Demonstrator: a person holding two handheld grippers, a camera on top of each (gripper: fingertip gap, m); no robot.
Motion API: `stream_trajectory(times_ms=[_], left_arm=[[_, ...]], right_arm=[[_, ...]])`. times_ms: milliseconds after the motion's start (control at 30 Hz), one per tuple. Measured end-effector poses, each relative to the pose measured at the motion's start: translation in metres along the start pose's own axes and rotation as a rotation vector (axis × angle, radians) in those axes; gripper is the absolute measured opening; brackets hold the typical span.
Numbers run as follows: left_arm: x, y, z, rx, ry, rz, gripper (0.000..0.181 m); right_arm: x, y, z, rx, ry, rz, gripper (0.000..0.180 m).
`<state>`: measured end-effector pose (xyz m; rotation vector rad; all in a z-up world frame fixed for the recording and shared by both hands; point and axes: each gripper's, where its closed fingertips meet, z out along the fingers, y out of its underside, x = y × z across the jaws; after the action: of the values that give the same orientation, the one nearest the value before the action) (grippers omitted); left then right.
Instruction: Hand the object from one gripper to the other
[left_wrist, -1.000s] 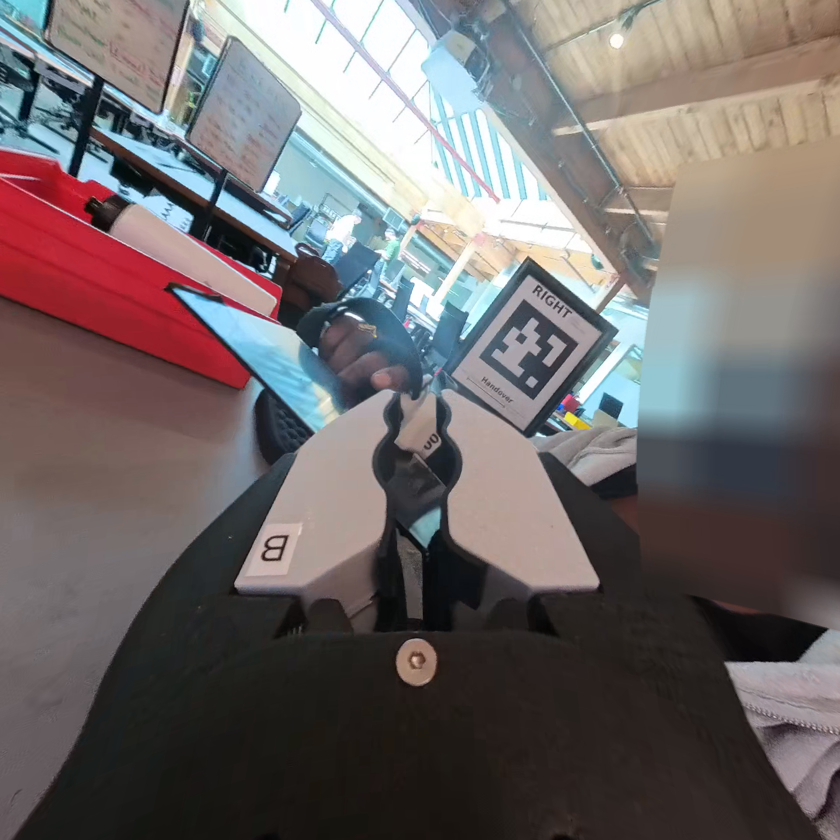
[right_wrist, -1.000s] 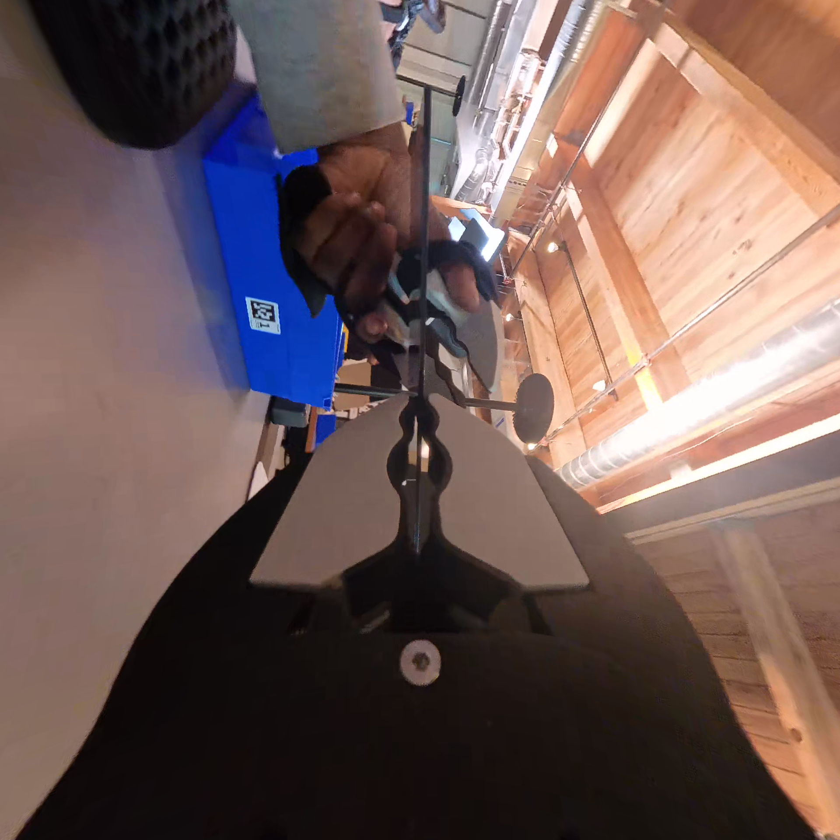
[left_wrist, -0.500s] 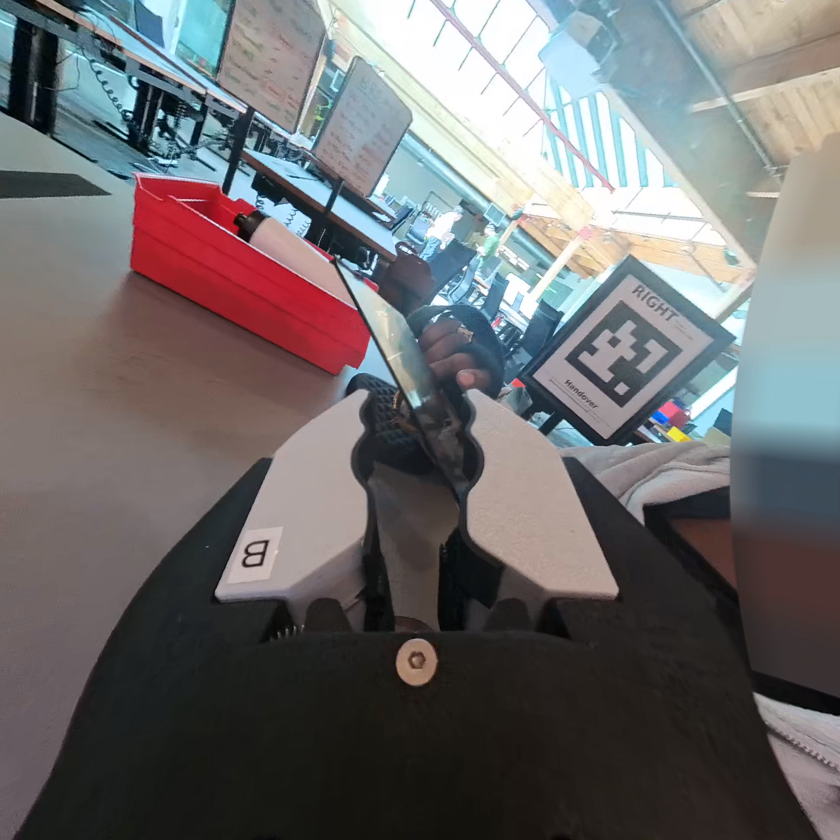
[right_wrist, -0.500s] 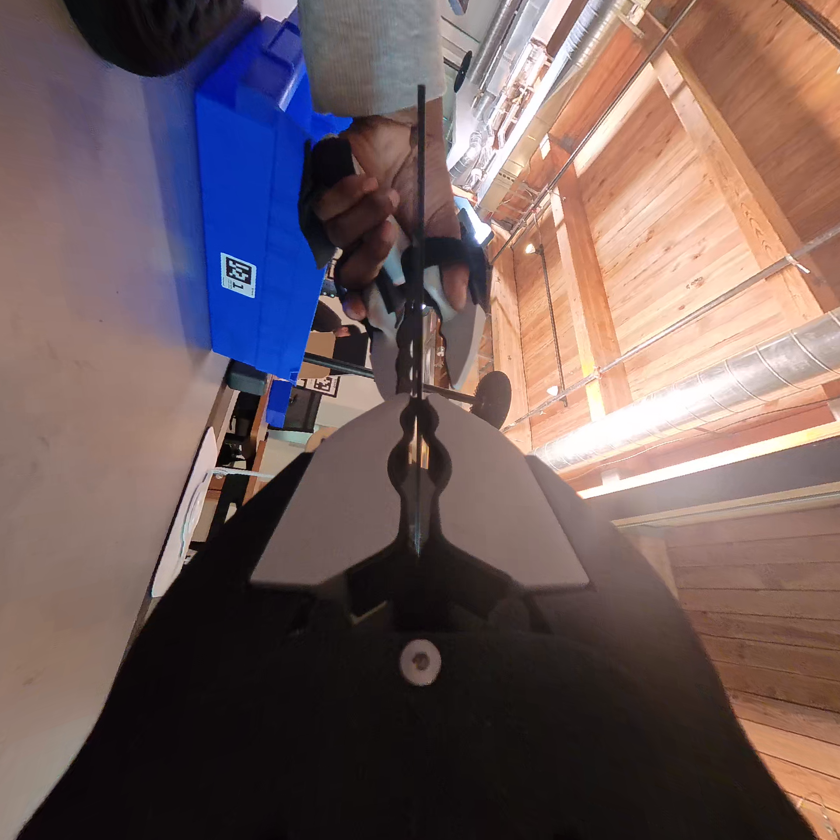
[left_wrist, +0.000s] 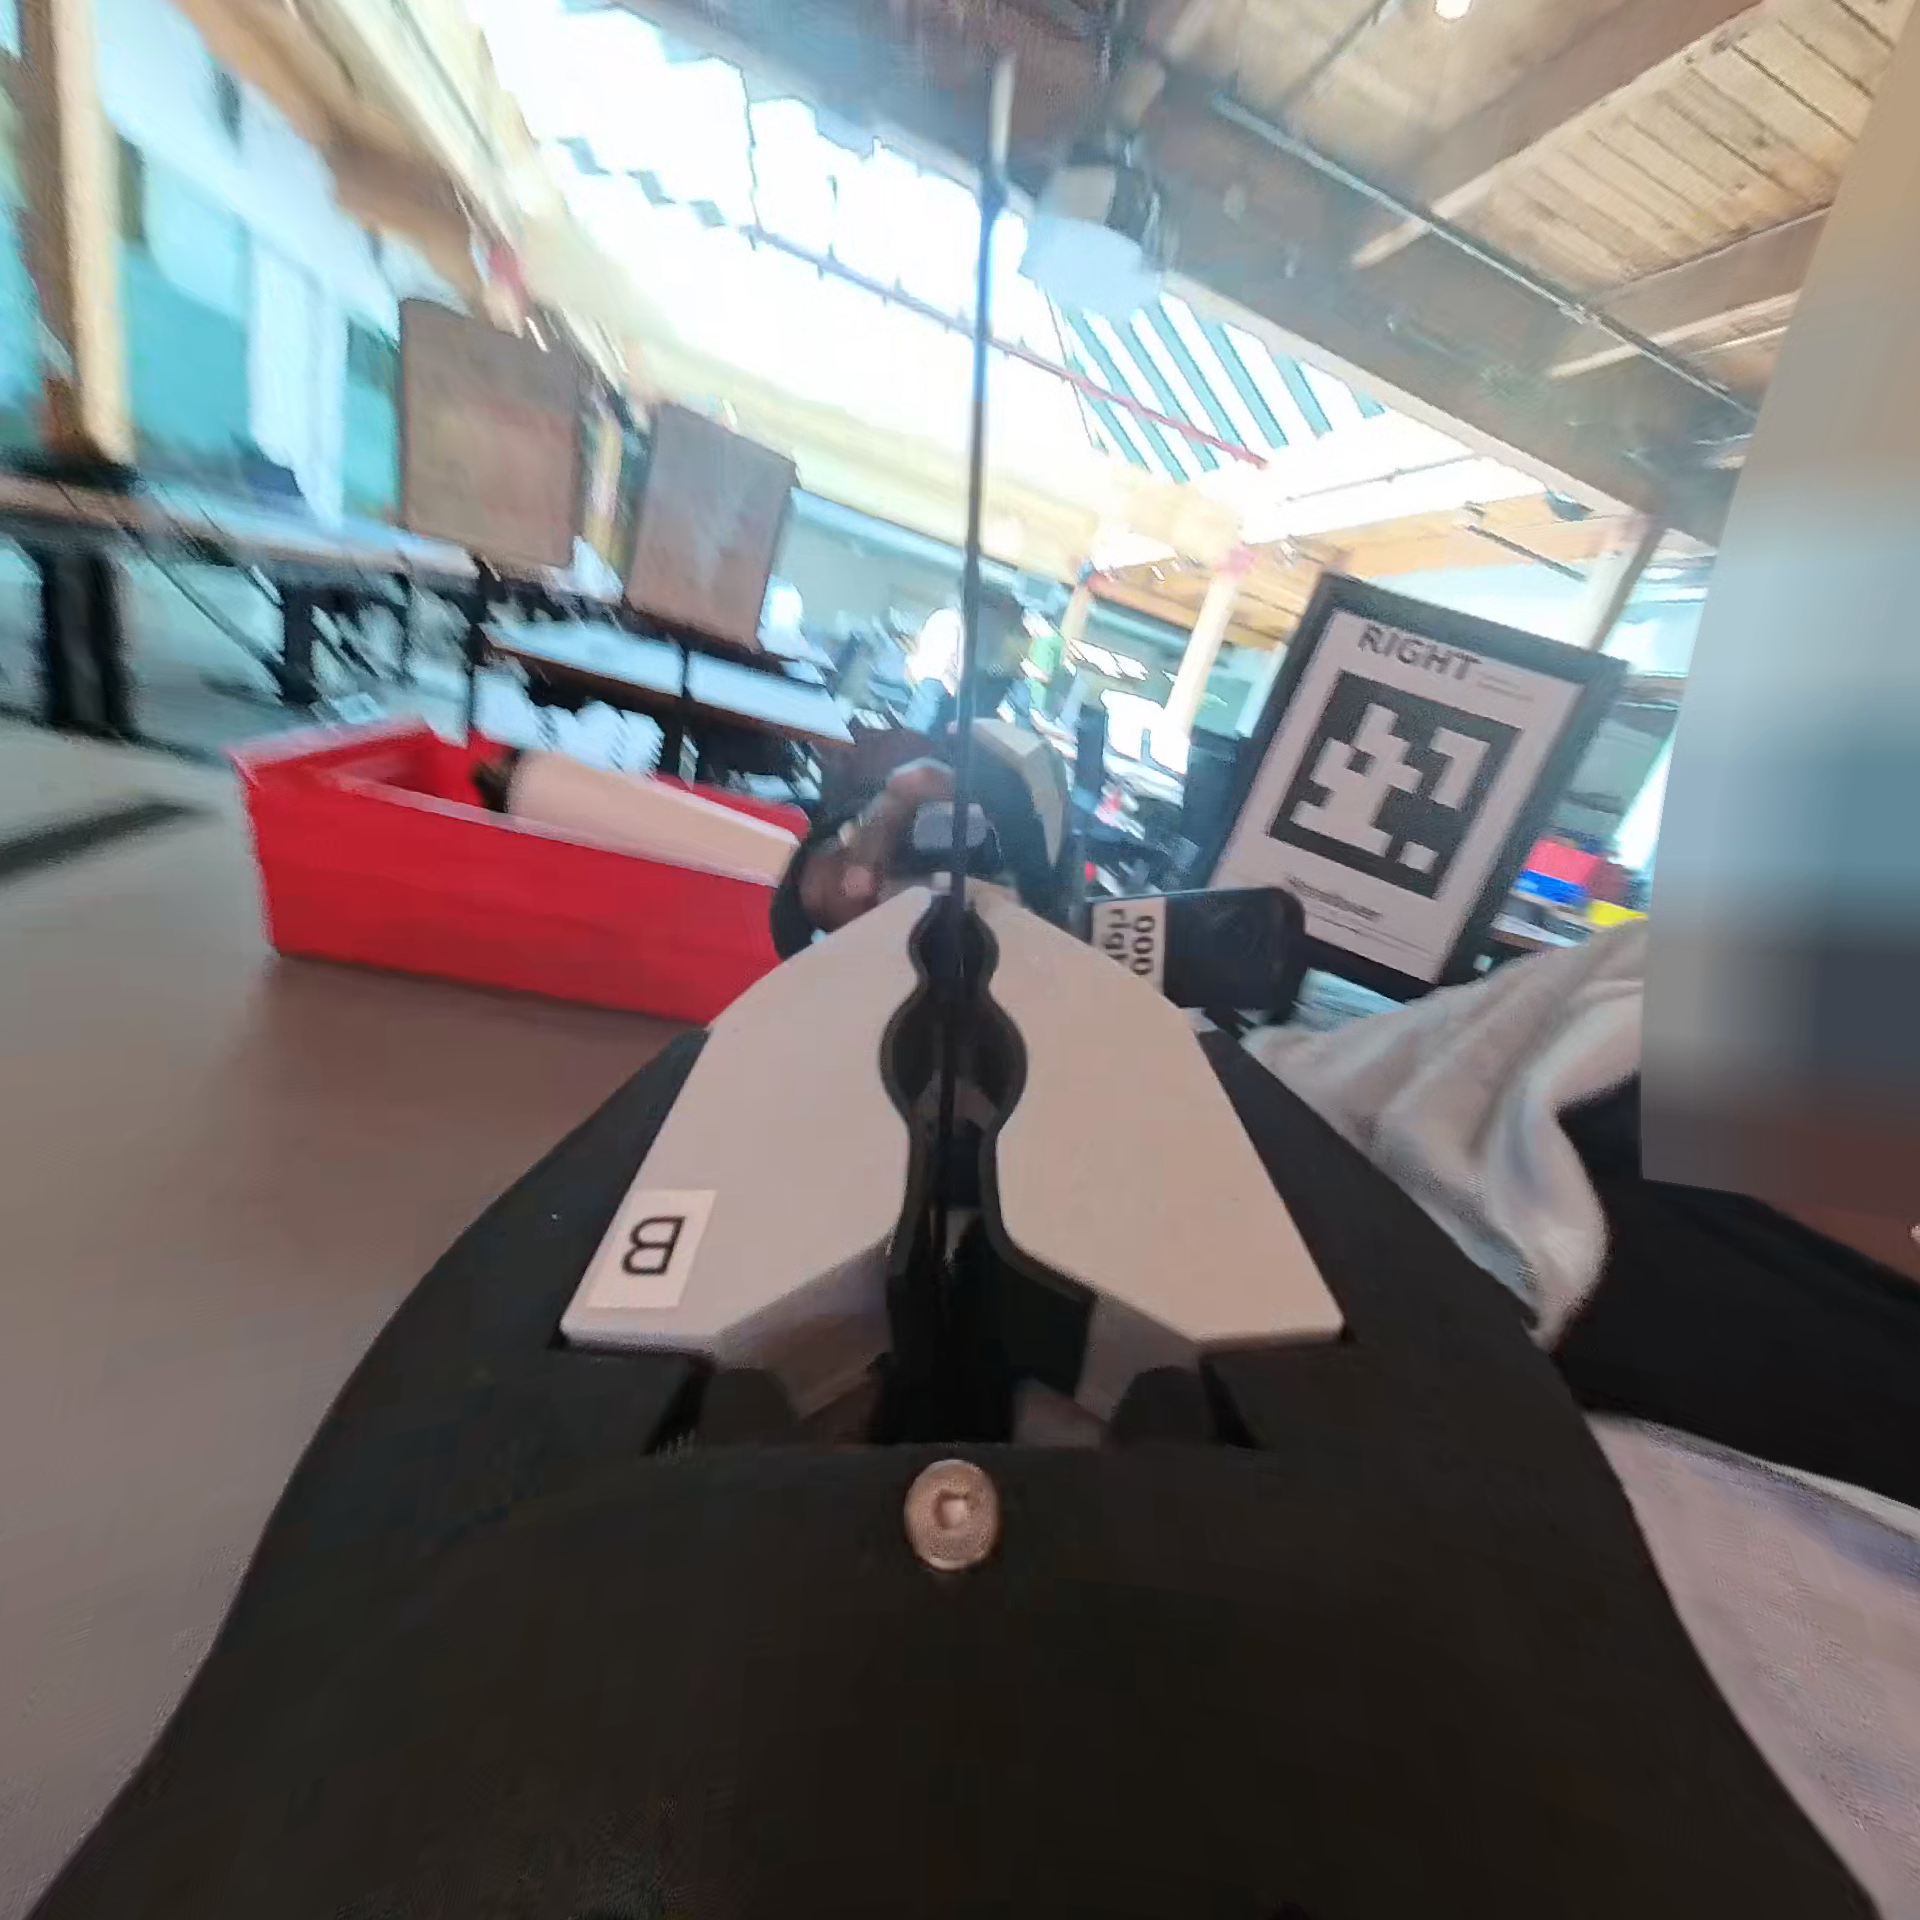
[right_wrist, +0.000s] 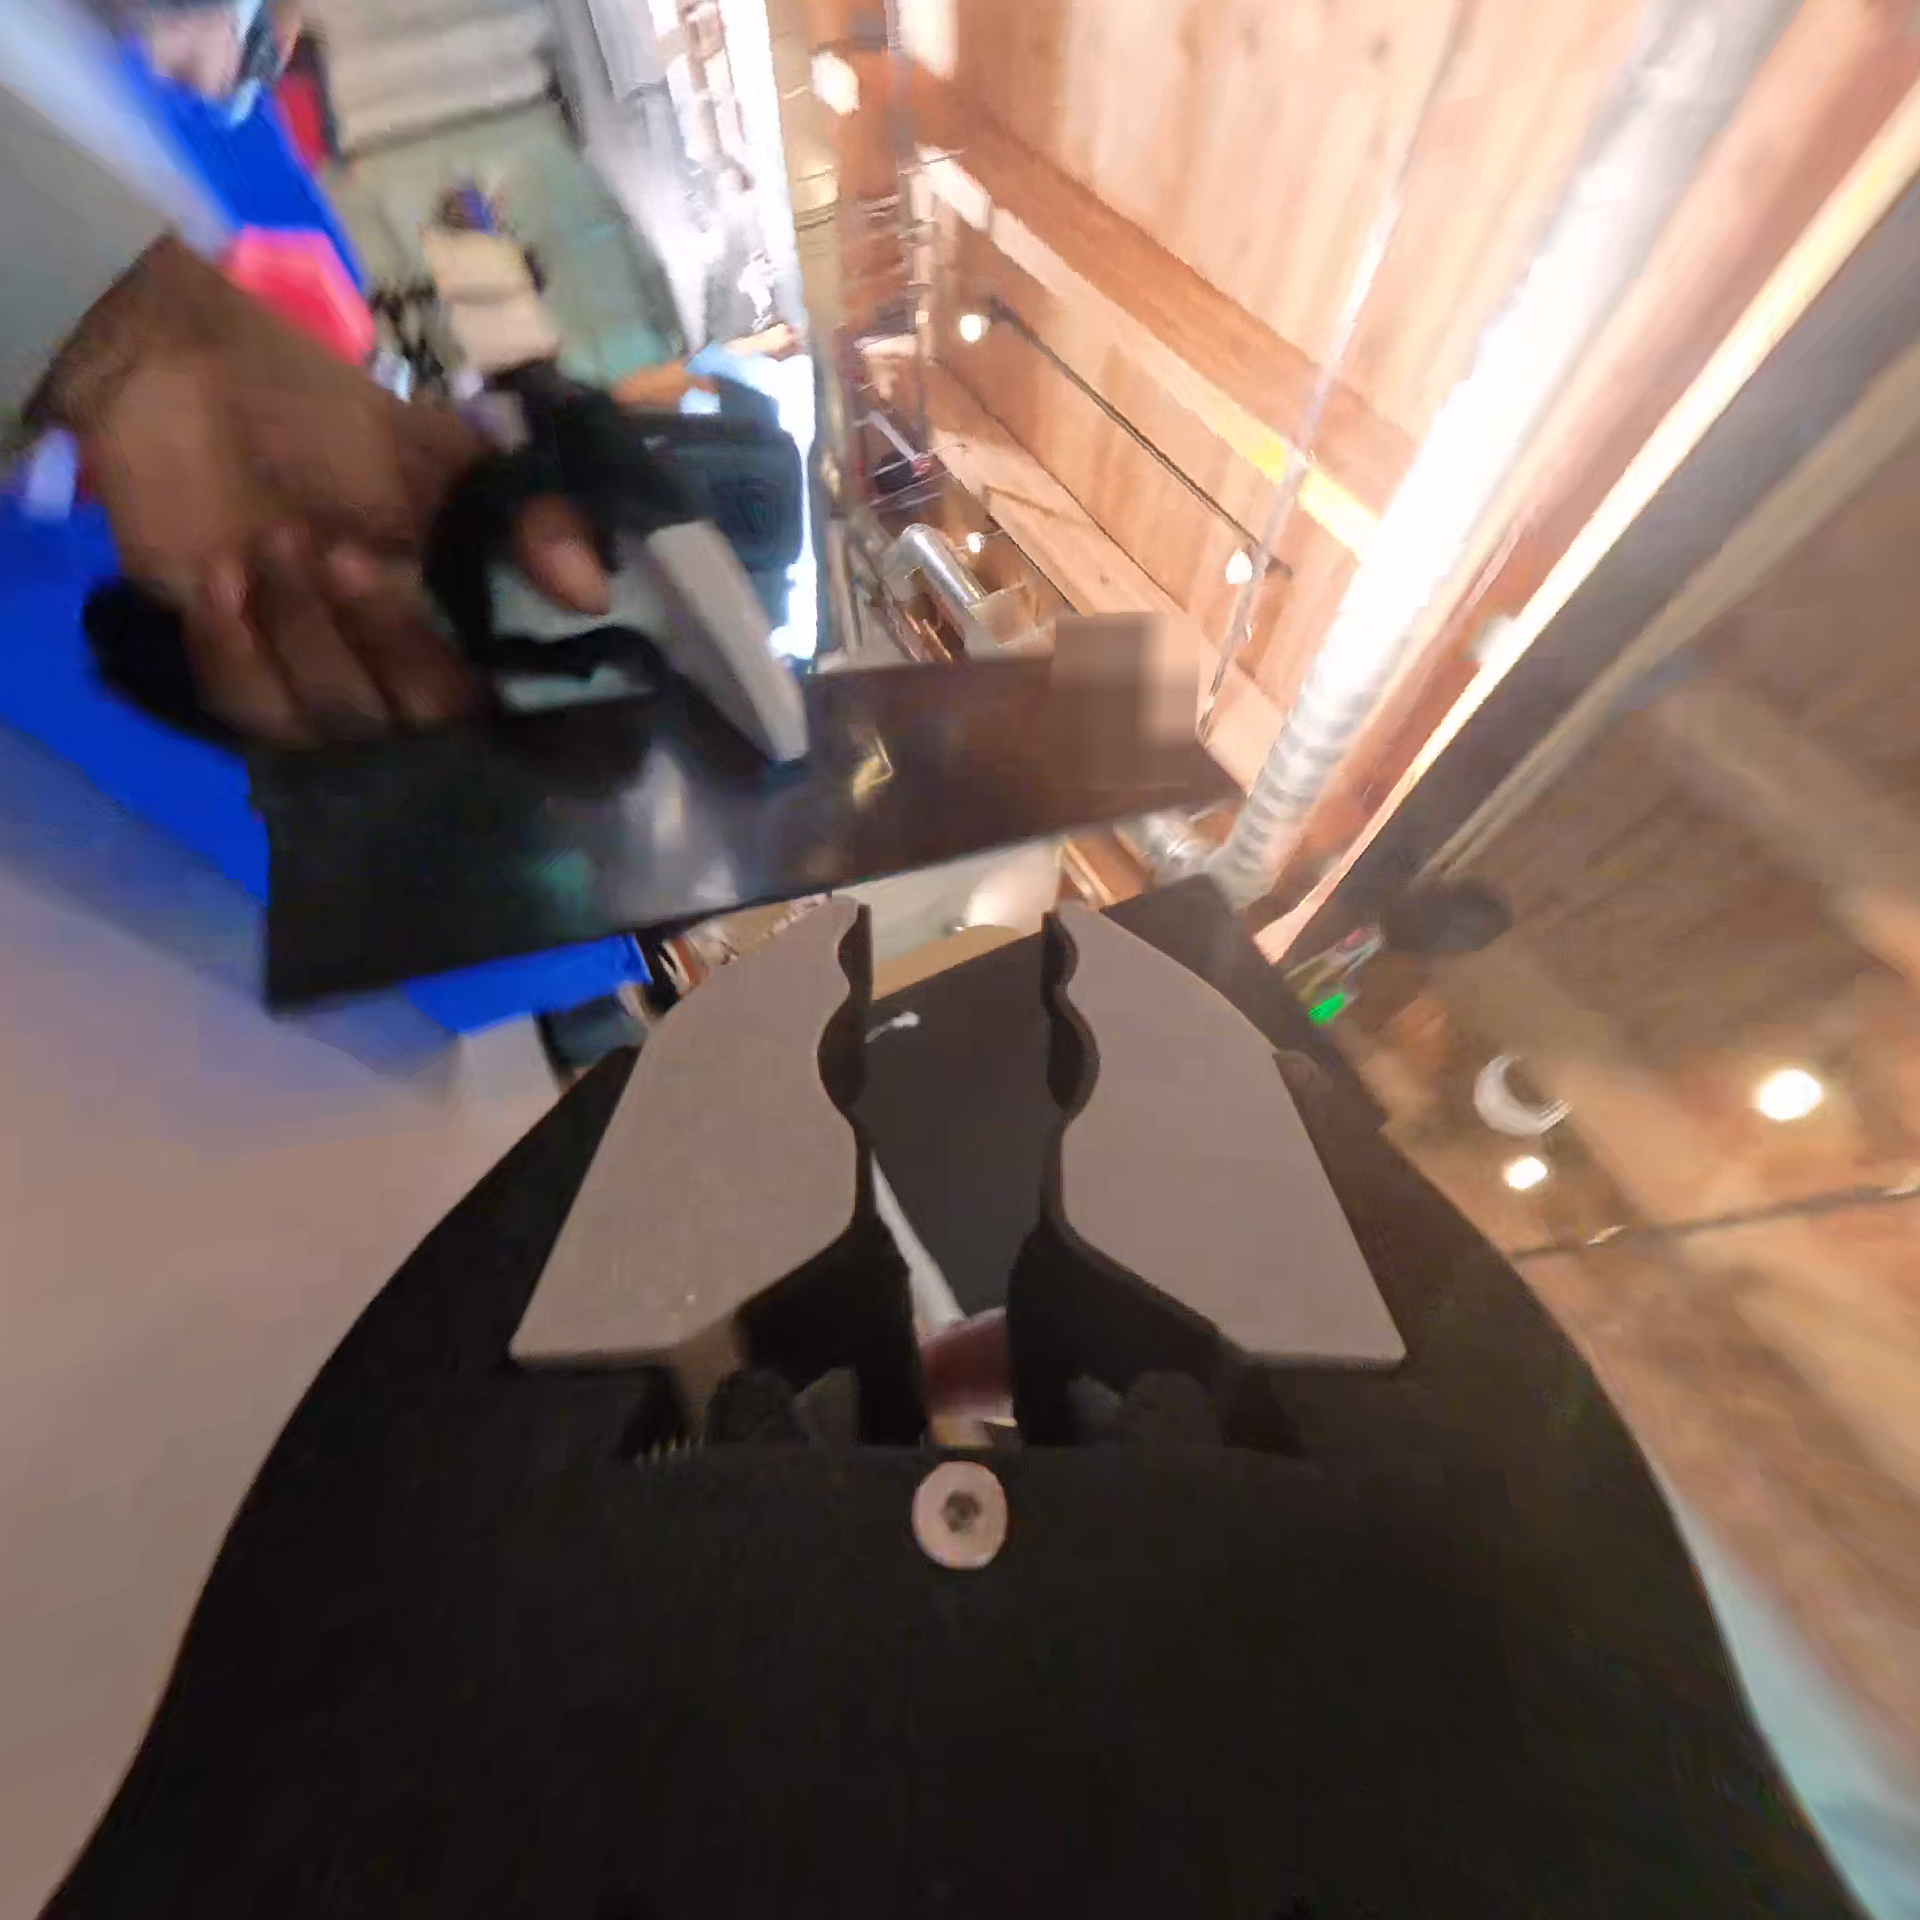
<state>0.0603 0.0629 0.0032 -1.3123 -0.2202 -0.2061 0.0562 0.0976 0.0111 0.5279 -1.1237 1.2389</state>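
Note:
The object is a thin, dark, glossy flat plate. In the left wrist view the plate (left_wrist: 975, 520) stands edge-on as a thin black line, and my left gripper (left_wrist: 951, 920) is shut on its lower end. In the right wrist view the plate (right_wrist: 582, 842) shows its broad face, with a grey finger (right_wrist: 727, 644) of the left gripper pressed on it and a hand behind. My right gripper (right_wrist: 951, 925) is open and empty, just short of the plate's near edge. The right gripper (left_wrist: 1013, 790) also shows beyond the plate in the left wrist view.
A red bin (left_wrist: 468, 904) holding a white bottle (left_wrist: 634, 805) sits on the grey table (left_wrist: 187, 1143) to the left. A framed marker sign (left_wrist: 1397, 800) stands at the right. A blue bin (right_wrist: 114, 790) lies behind the hand. A grey sleeve (left_wrist: 1455, 1081) lies at the right. My right fingertips sit around 5 cm from my left ones.
The right gripper, which was shut on the plate, has opened and drawn back from it. The left gripper has closed on the plate and now holds it alone.

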Motion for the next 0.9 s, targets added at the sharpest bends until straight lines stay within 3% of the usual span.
stream_trajectory(times_ms=[33,133,267,367,533,700,900], left_arm=[[0.0,-0.008,-0.002,0.051,-0.019,0.057,0.001],[0.002,-0.027,-0.009,0.176,-0.069,0.22,0.001],[0.002,-0.023,-0.005,0.177,-0.1,0.346,0.001],[-0.005,-0.009,0.002,0.098,-0.111,0.323,0.001],[-0.015,0.011,0.009,-0.011,-0.145,0.332,0.001],[-0.017,0.018,0.011,-0.043,-0.147,0.325,0.001],[-0.015,0.022,0.014,-0.054,-0.121,0.295,0.001]], right_arm=[[0.01,0.002,-0.001,0.013,0.025,0.123,0.032],[0.028,0.008,-0.003,0.086,-0.009,0.617,0.032],[0.011,0.013,0.006,0.165,-0.333,1.416,0.056],[0.002,0.013,0.005,0.209,-0.511,1.756,0.063],[-0.005,0.016,0.005,0.164,-0.522,1.765,0.054],[-0.012,0.012,0.005,0.159,-0.519,1.677,0.024],[-0.024,0.011,0.006,0.113,-0.549,1.616,0.025]])
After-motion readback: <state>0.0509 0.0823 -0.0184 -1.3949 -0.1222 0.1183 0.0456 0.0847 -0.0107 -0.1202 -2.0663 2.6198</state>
